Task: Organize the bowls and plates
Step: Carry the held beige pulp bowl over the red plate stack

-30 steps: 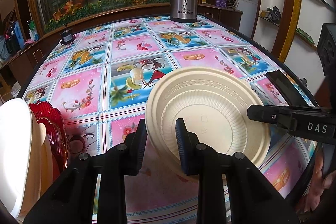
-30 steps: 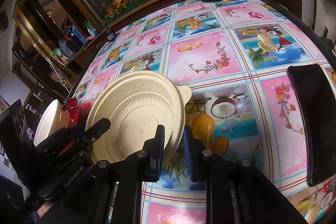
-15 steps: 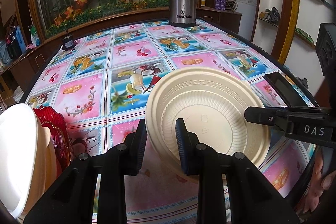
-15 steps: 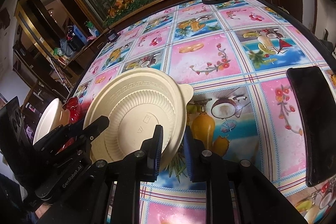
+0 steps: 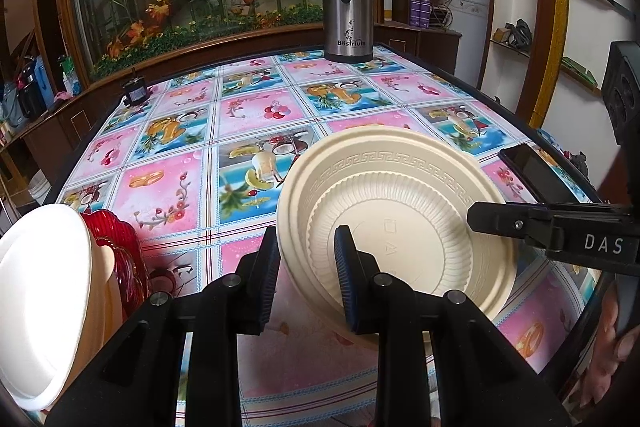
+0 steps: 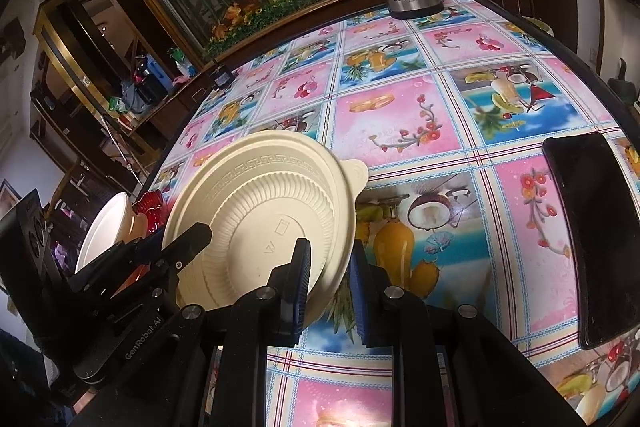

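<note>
Two grippers: left gripper (image 5: 306, 277) and right gripper (image 6: 329, 291) both clamped on plate (image 5: 400, 211) rim.
Change: none; plate held unmoved, not yet stacked.

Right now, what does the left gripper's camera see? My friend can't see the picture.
Both grippers pinch opposite rims of a cream plate tilted above a fruit-patterned tablecloth: the left gripper near, the right gripper from the right. A steel flask stands far back.
</note>
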Tool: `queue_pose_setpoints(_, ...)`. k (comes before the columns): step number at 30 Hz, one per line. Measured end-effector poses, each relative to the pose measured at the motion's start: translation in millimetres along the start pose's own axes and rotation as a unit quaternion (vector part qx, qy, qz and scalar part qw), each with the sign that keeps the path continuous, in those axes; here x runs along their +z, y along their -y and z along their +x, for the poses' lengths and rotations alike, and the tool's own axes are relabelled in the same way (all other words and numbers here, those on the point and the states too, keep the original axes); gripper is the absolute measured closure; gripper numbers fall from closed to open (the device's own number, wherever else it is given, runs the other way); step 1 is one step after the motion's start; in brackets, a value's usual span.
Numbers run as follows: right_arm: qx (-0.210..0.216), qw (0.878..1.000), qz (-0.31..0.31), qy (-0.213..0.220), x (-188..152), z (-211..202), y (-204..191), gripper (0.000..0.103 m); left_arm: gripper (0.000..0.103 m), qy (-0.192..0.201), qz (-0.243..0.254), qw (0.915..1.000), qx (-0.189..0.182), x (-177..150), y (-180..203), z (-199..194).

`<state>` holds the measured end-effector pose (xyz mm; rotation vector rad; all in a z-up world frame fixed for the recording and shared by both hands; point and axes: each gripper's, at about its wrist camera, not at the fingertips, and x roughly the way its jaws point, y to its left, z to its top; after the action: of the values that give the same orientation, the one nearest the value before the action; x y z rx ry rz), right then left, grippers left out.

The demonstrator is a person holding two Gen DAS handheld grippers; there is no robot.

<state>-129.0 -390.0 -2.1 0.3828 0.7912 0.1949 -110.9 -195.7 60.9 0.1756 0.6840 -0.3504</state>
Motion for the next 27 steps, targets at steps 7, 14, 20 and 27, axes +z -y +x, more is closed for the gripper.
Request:
queue_pose_setpoints(7,0.003,1.0,-0.005,0.002,1,-2,-6,0.083,0.08,0.005,-0.004,1.0,0.002,0,-4,-4)
queue_pose_setpoints(14,0.006,1.0,-0.006,0.0,2,-1,-8,0.083,0.079,0.005,-0.007,1.0,0.003,-1,-7,-6)
queue_pose_setpoints(20,0.009,1.0,-0.008,0.004,2,-4,-14,0.083,0.078,0.009,-0.008,0.9999,0.004,0,-9,-9)
queue_pose_setpoints(27,0.013,1.0,-0.018,0.011,8,-10,-24,0.083,0.077,0.016,-0.015,0.9997,0.007,2,-15,-17)
